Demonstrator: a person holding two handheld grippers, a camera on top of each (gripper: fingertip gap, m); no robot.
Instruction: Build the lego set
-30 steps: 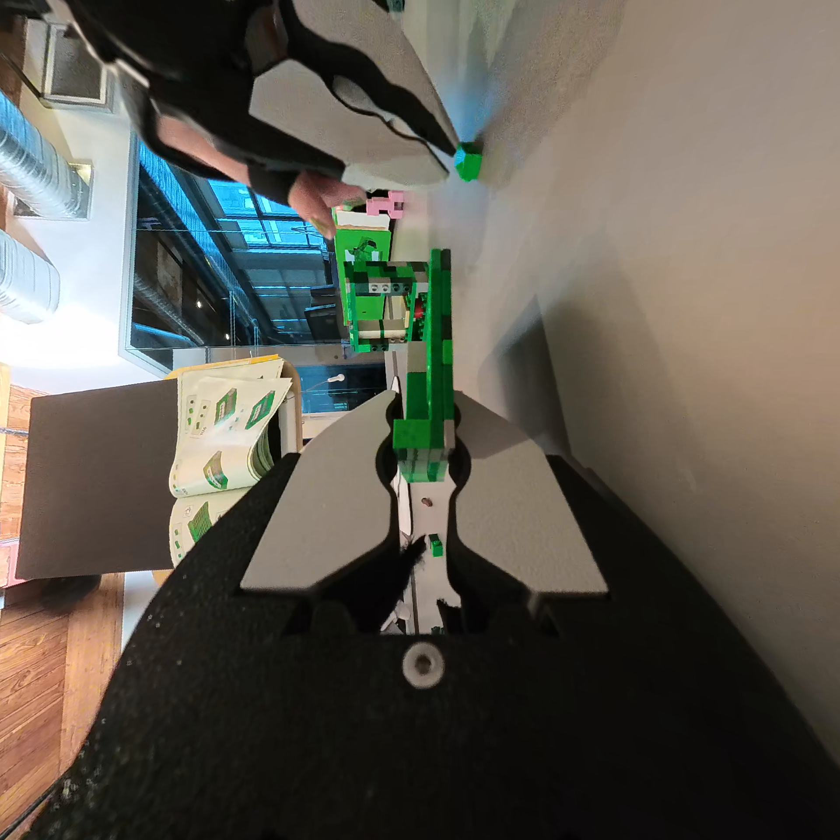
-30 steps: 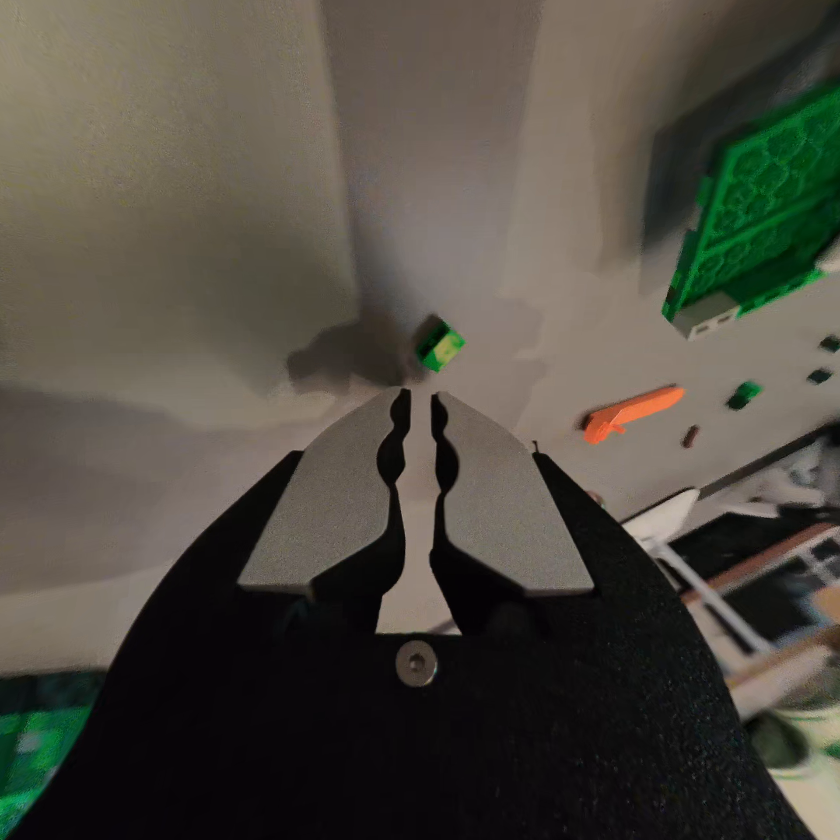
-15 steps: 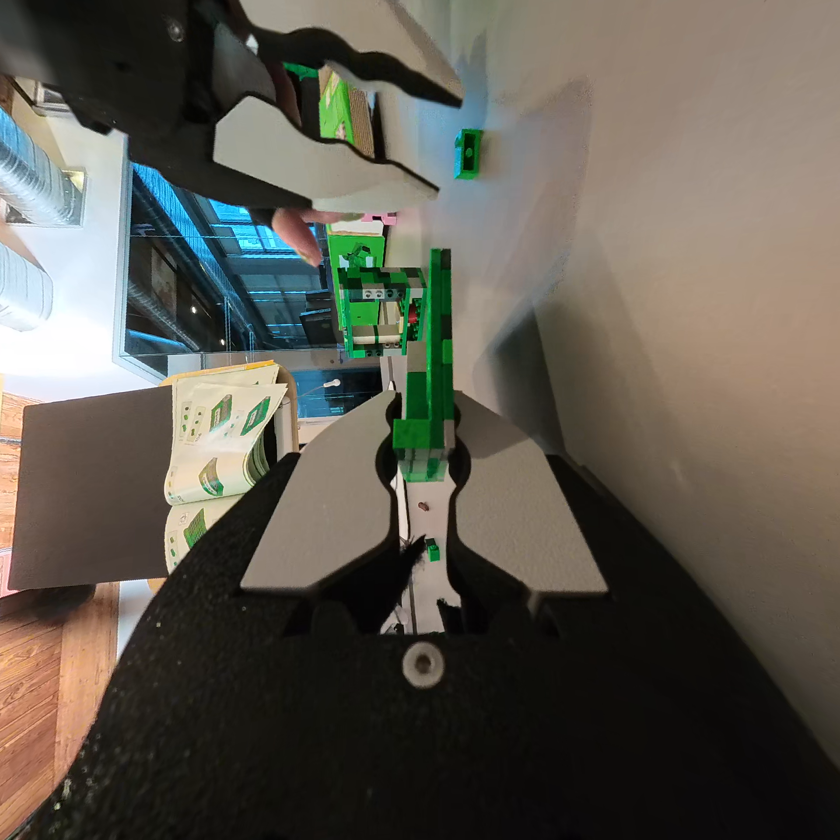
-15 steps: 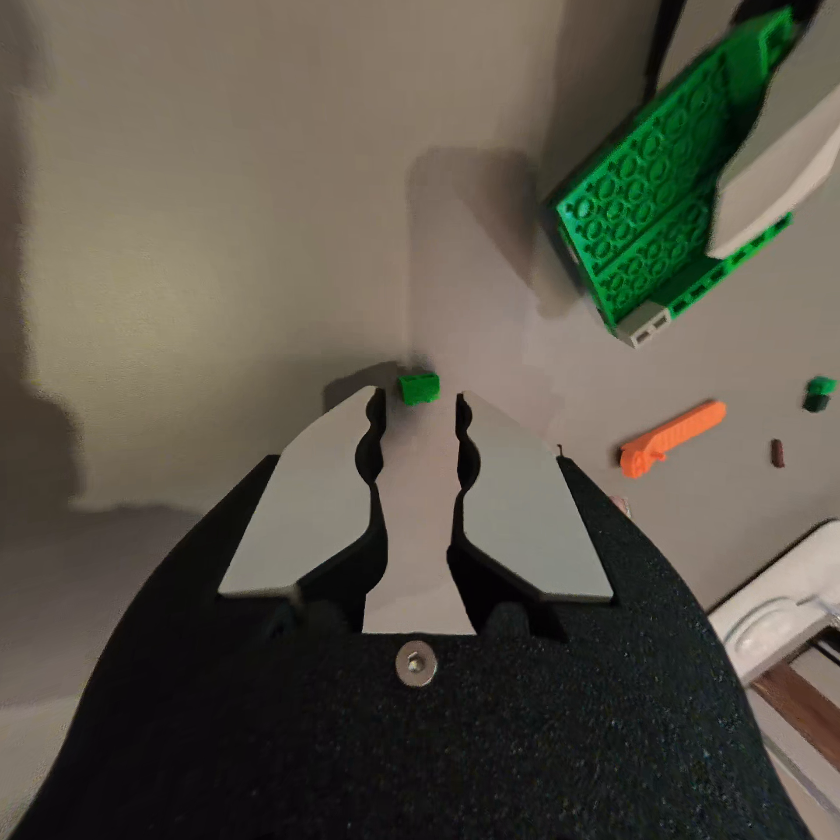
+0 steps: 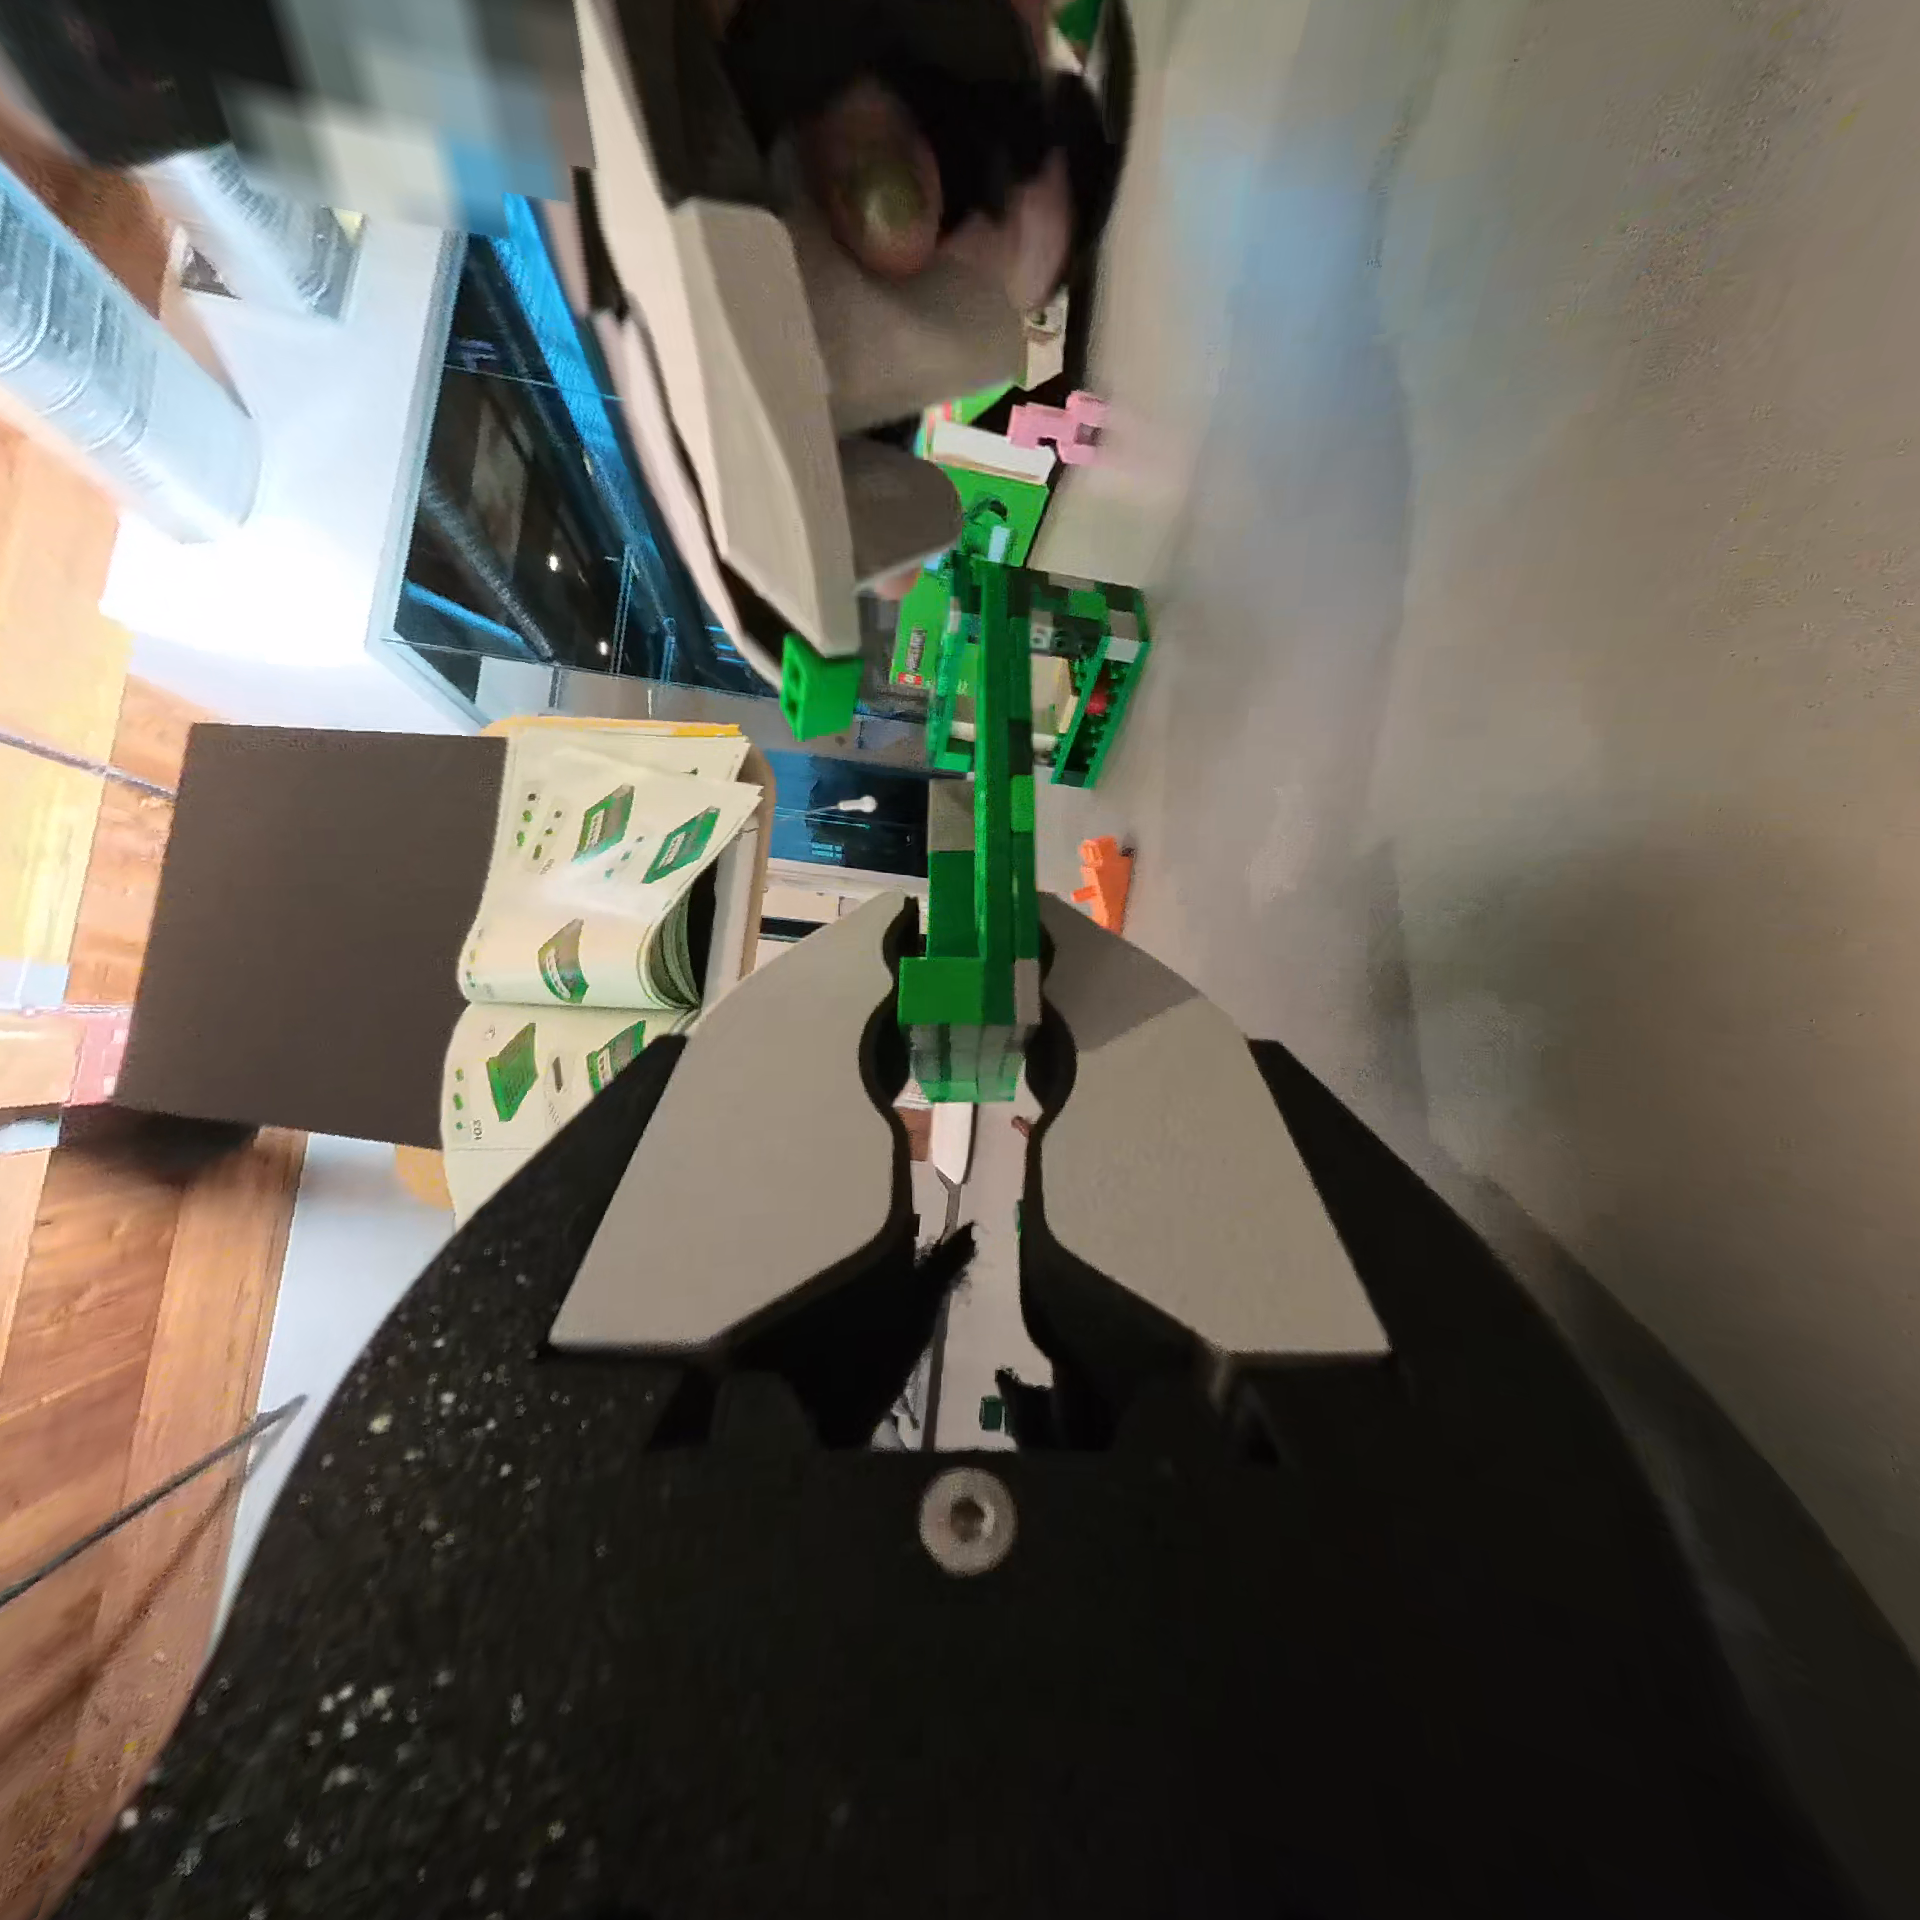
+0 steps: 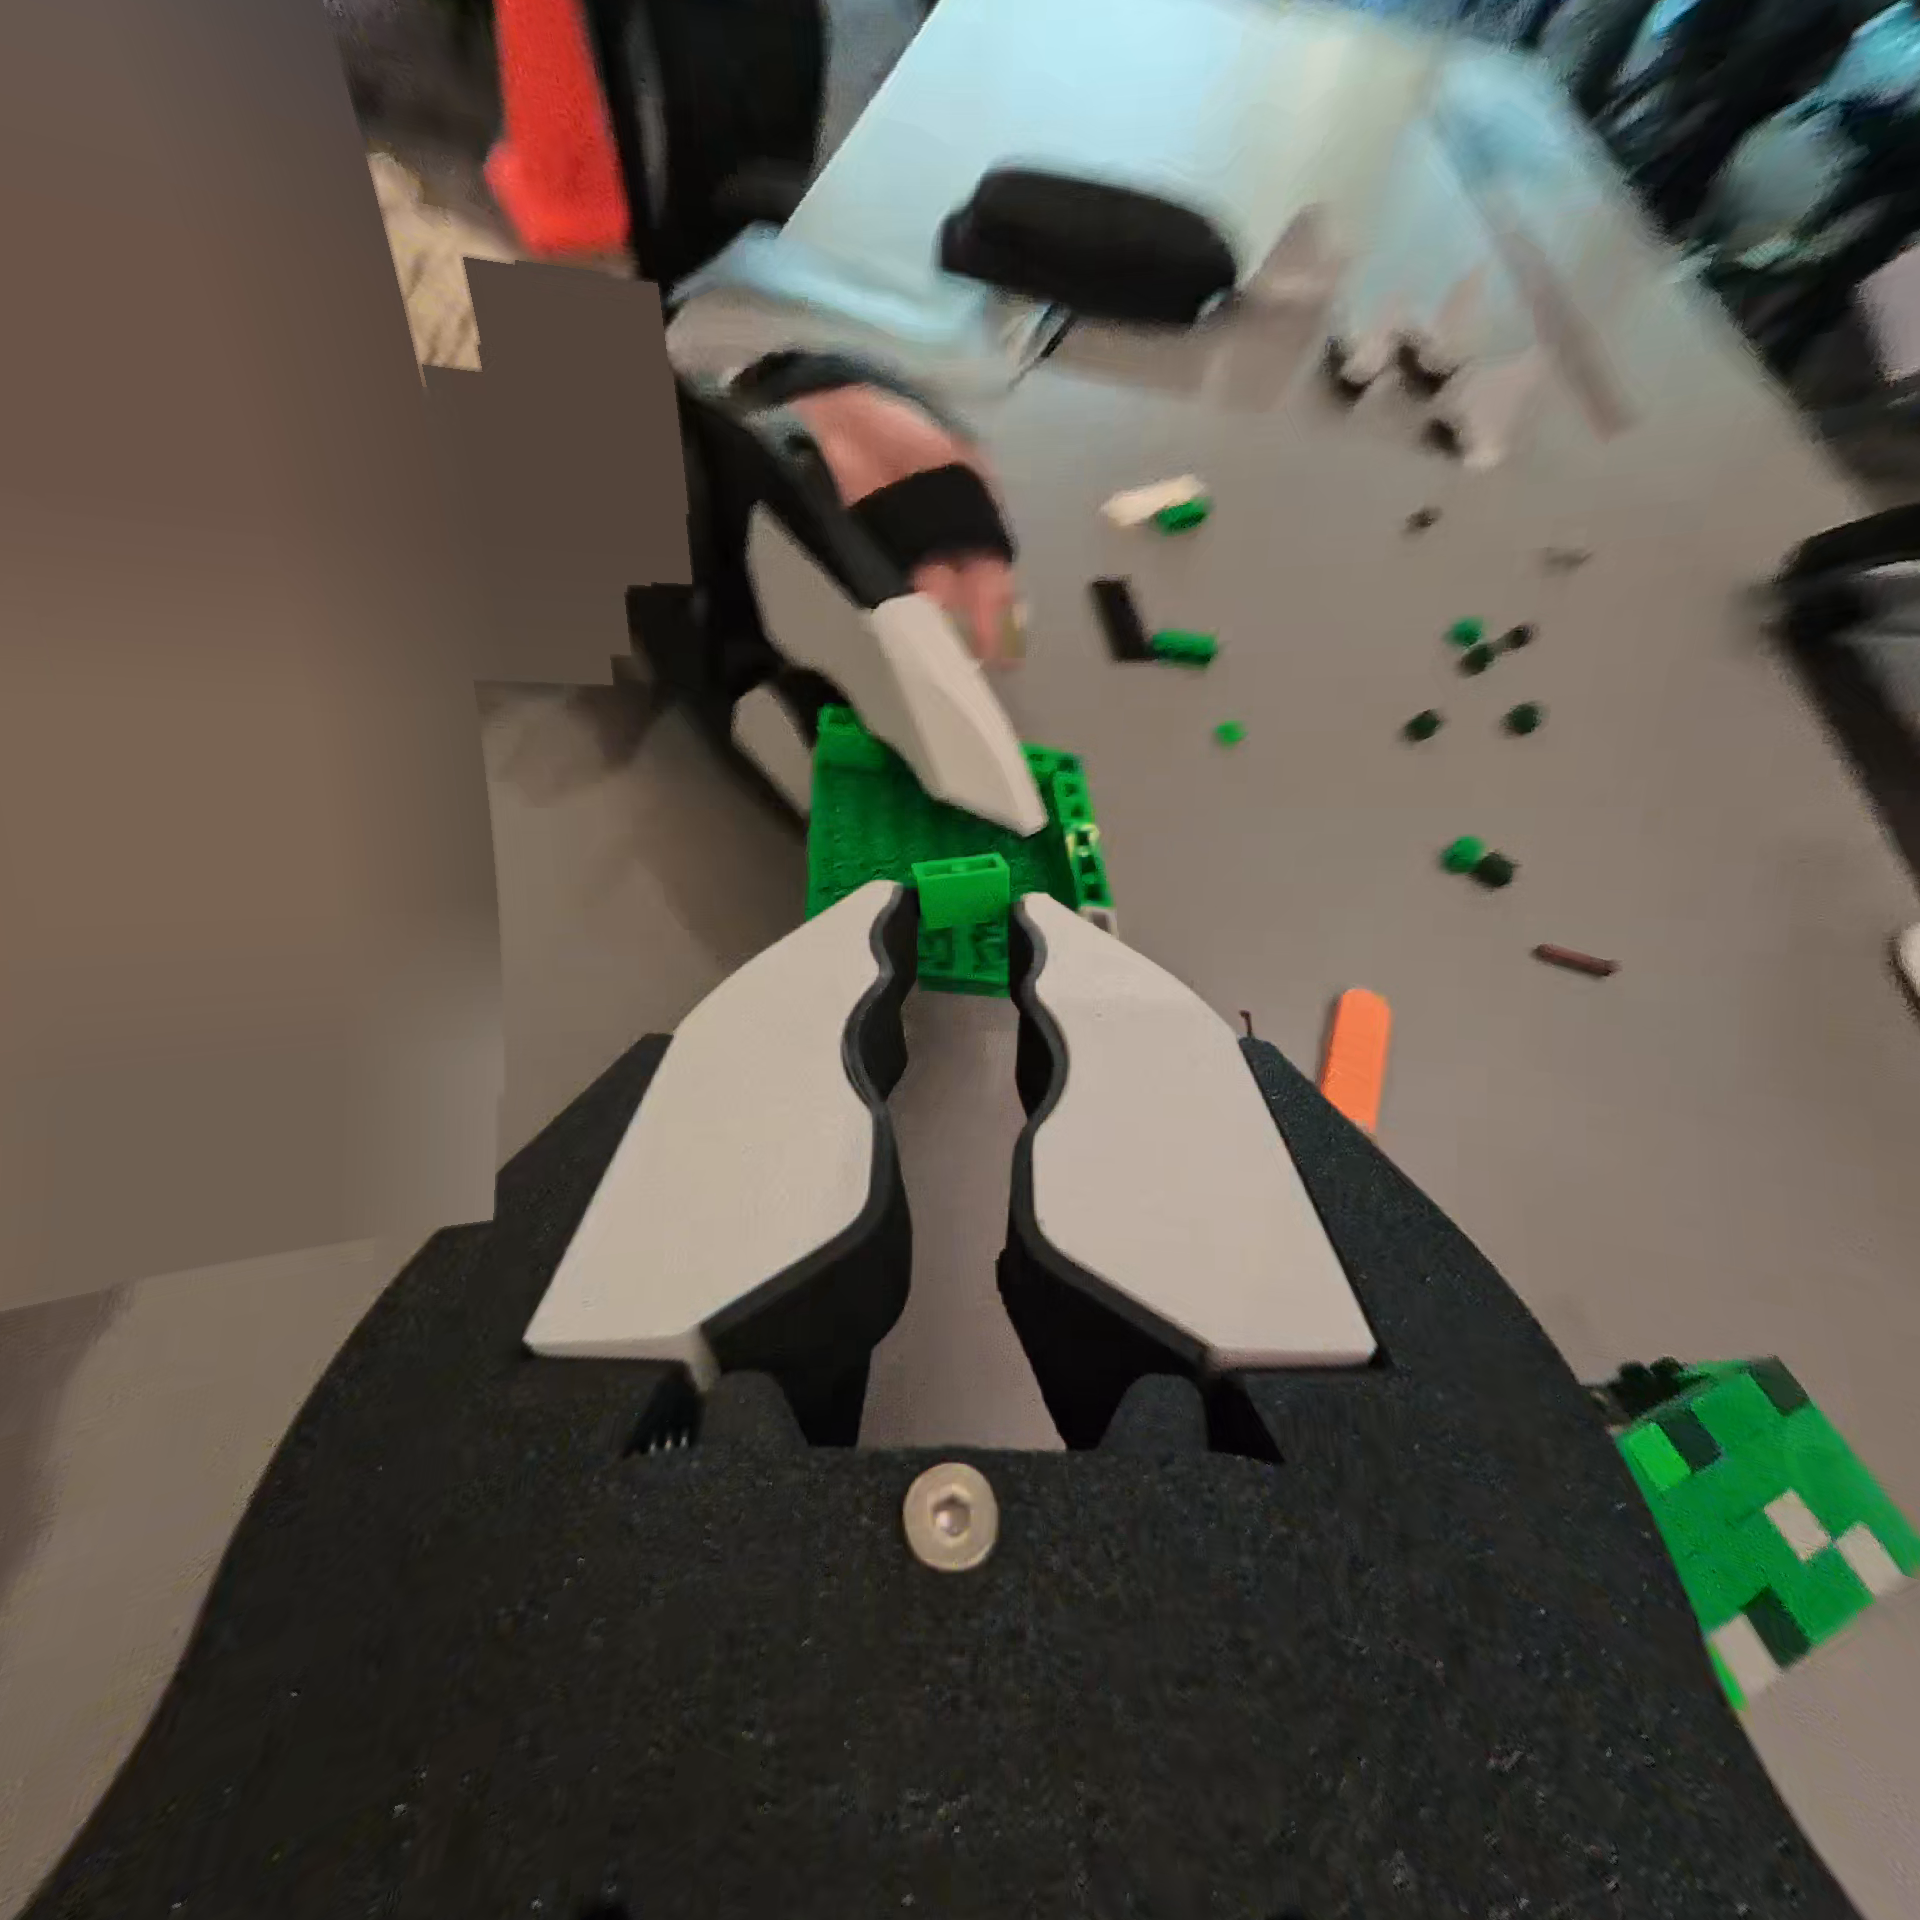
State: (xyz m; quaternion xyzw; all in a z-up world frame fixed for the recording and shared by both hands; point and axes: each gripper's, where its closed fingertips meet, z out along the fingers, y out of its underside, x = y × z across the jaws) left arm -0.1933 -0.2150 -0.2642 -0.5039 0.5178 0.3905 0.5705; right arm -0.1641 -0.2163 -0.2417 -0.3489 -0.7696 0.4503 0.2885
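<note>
Green plate assembly sits clamped in the left gripper at frame centre; right gripper pinches a small green brick.

The plate assembly was held edge-on between the fingers of the left hand-held gripper, raised off the bench. The small brick sat between the fingertips of the right hand-held gripper, just beside the plate assembly's studded face. In the left wrist view, a partly built block structure stood on the bench beyond the plate assembly, with a brick separator lying nearer. An open instruction booklet stood to the left, behind the bench edge. In the right wrist view, loose small pieces lay scattered on the bench to the right.
</note>
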